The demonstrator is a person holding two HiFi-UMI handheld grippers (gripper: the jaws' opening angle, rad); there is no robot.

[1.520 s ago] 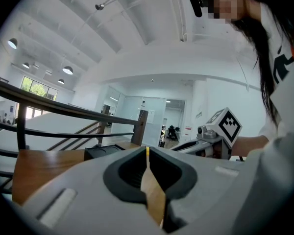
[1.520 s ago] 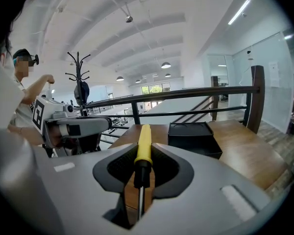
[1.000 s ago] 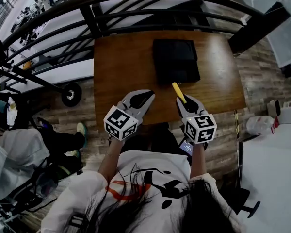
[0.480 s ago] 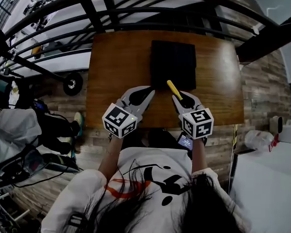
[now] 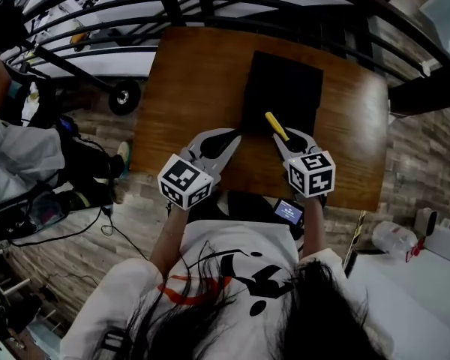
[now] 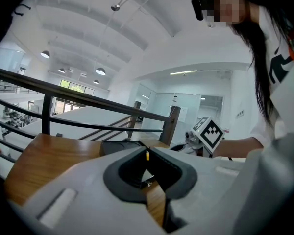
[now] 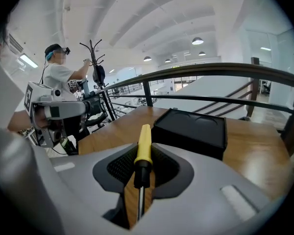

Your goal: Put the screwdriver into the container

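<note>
Head view, from the left: the left gripper [image 5: 235, 135] hangs over the table [image 5: 187, 81], jaws pinched together on nothing. Next to it, the right gripper [image 5: 281, 137] is clamped on the screwdriver [image 5: 276, 126]. The yellow handle pokes out ahead of the jaws, and the shaft runs back between them. The black container [image 5: 285, 88] sits just ahead of those jaws, slightly to their right. I'd call this the carry. Next, I reckon, it needs a reach forward over the box, then letting go.
</note>
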